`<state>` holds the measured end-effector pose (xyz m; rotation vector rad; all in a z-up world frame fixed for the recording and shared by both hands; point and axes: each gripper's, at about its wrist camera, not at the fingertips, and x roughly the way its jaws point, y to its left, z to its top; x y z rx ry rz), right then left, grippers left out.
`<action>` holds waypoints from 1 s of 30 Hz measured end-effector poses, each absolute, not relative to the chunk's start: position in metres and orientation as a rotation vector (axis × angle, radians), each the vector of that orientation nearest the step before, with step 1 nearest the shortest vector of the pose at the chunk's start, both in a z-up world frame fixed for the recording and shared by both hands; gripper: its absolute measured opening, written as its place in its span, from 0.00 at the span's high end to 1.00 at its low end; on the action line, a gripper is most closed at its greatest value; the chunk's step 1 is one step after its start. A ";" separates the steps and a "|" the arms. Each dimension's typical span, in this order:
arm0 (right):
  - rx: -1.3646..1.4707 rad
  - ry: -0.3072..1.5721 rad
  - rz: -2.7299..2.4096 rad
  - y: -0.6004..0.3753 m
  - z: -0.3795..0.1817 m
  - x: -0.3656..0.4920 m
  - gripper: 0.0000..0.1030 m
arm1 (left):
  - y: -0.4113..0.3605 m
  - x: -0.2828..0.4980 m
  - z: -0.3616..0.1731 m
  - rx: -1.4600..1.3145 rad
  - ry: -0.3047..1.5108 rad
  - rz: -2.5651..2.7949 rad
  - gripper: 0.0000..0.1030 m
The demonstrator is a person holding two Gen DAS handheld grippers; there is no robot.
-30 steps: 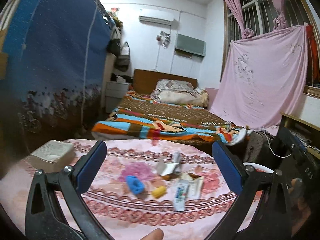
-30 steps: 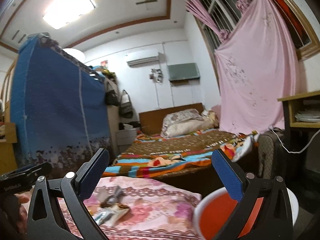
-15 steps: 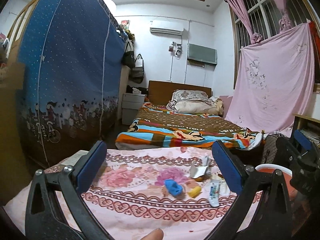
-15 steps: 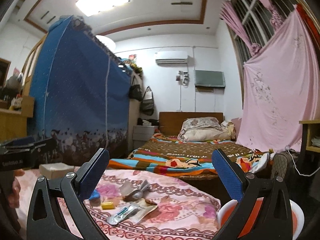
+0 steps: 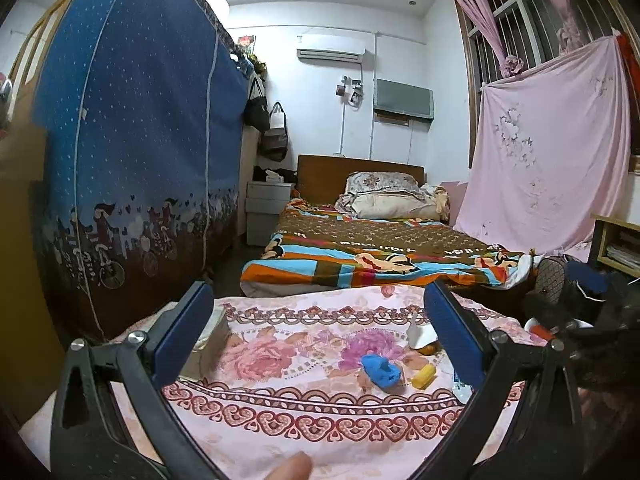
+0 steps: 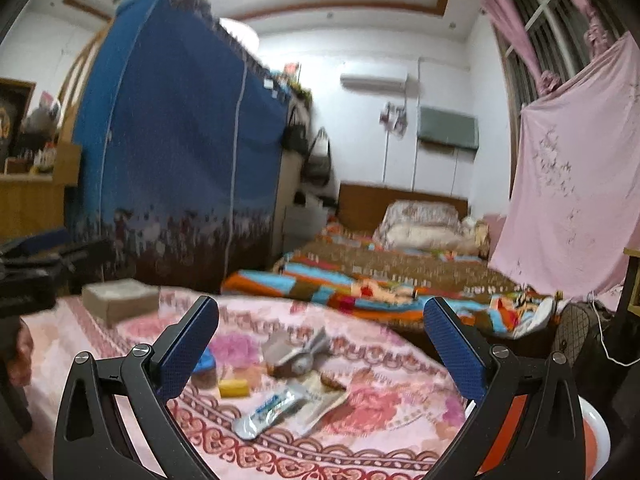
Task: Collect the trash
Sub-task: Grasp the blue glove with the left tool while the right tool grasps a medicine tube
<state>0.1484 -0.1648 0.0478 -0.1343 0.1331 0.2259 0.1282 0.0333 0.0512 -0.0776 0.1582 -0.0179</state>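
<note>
Left gripper (image 5: 318,334) and right gripper (image 6: 320,344) both spread wide, holding nothing. Silver wrapper (image 6: 266,410) and yellow scrap (image 6: 233,388) lie between the right fingers.

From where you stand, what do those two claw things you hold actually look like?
Both match: the left gripper and right gripper each have two black plastic arms with cut-out slots and silver screw heads. Each finger ends in a flat blue textured pad. No cables or sleeves show, only a bare fingertip.
</note>
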 end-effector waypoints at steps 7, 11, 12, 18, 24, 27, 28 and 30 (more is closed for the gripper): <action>-0.110 0.350 0.264 -0.163 0.033 0.182 0.19 | 0.028 0.146 0.046 -0.073 0.258 -0.064 0.12; -0.091 0.477 0.299 -0.162 0.023 0.197 0.43 | 0.024 0.168 0.037 -0.067 0.380 -0.082 0.19; -0.094 0.496 0.306 -0.161 0.021 0.199 0.49 | 0.023 0.174 0.034 -0.067 0.415 -0.086 0.22; -0.108 0.569 0.329 -0.154 0.011 0.208 0.61 | 0.018 0.193 0.019 -0.075 0.543 -0.171 0.40; -0.104 0.613 0.351 -0.152 0.007 0.216 0.62 | 0.005 0.212 0.006 -0.066 0.657 -0.257 0.54; -0.099 0.623 0.360 -0.152 0.005 0.217 0.62 | 0.004 0.225 -0.003 -0.080 0.728 -0.271 0.59; -0.097 0.627 0.362 -0.152 0.005 0.218 0.63 | 0.004 0.228 -0.005 -0.088 0.746 -0.275 0.60; -0.095 0.636 0.363 -0.152 0.004 0.219 0.63 | 0.004 0.235 -0.010 -0.107 0.778 -0.287 0.63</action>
